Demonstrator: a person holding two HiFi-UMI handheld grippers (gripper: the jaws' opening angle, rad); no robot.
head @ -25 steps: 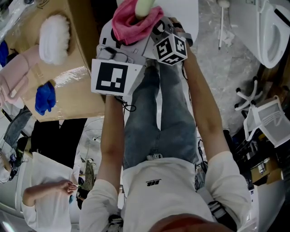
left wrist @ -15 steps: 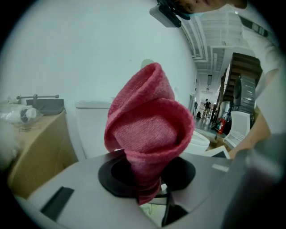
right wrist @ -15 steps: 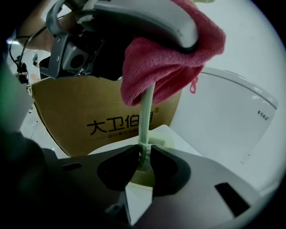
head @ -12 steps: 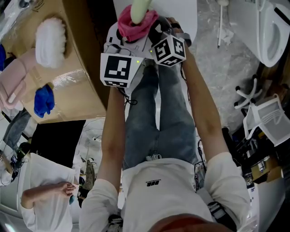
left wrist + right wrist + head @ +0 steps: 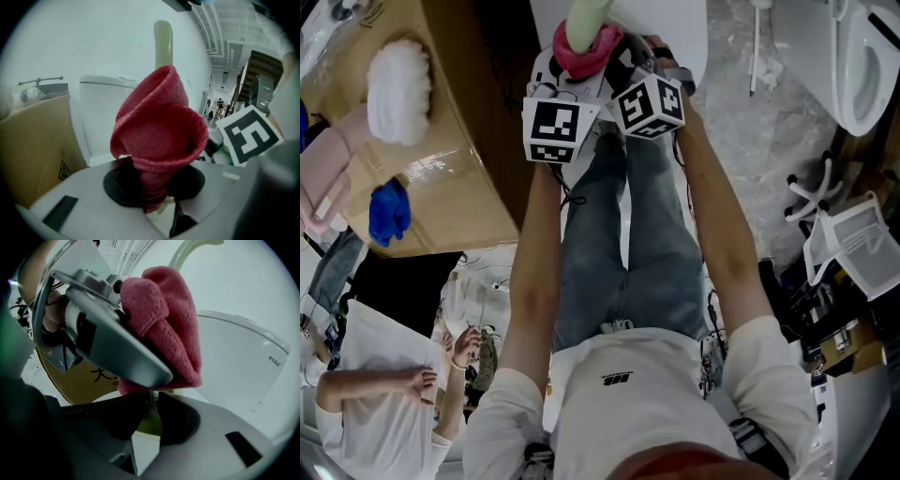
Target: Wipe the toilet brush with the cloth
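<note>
Down the brush (image 5: 162,42) the left gripper (image 5: 154,197) has slid, jaws clamped on the cloth (image 5: 159,136), which seems wrapped round the pale handle. The right gripper (image 5: 151,416) pinches that handle just below the cloth. A wiping stroke is likely underway.
</note>
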